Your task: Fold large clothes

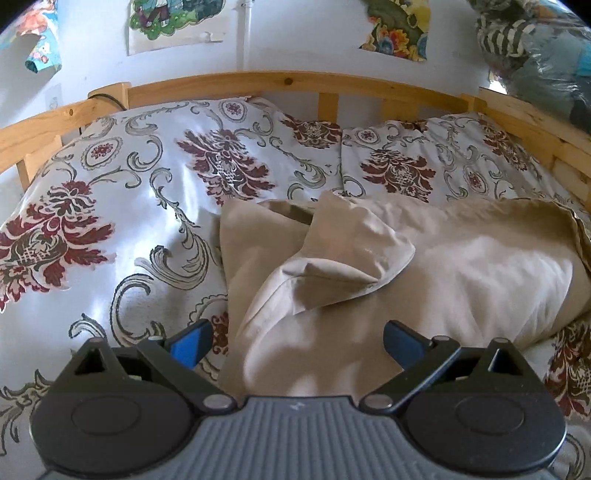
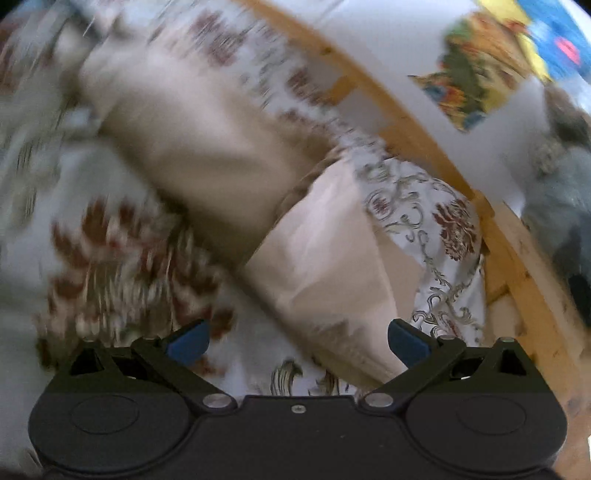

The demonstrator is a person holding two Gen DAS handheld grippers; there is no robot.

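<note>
A beige garment [image 1: 424, 266] lies partly folded on the flowered bedspread [image 1: 122, 221], with one flap [image 1: 354, 254] turned over on top of it. My left gripper [image 1: 297, 343] is open and empty, just above the garment's near end. In the right wrist view the same beige garment [image 2: 325, 266] runs diagonally across the bed; that view is blurred on the left. My right gripper [image 2: 297, 341] is open and empty, over the garment's near edge.
A wooden bed rail [image 1: 288, 83] runs round the head and sides of the bed [image 2: 517, 266]. Two flowered pillows [image 1: 424, 162] lie by the headboard. Posters [image 1: 173, 18] hang on the white wall. A pile of bagged things [image 1: 546, 55] sits at the far right.
</note>
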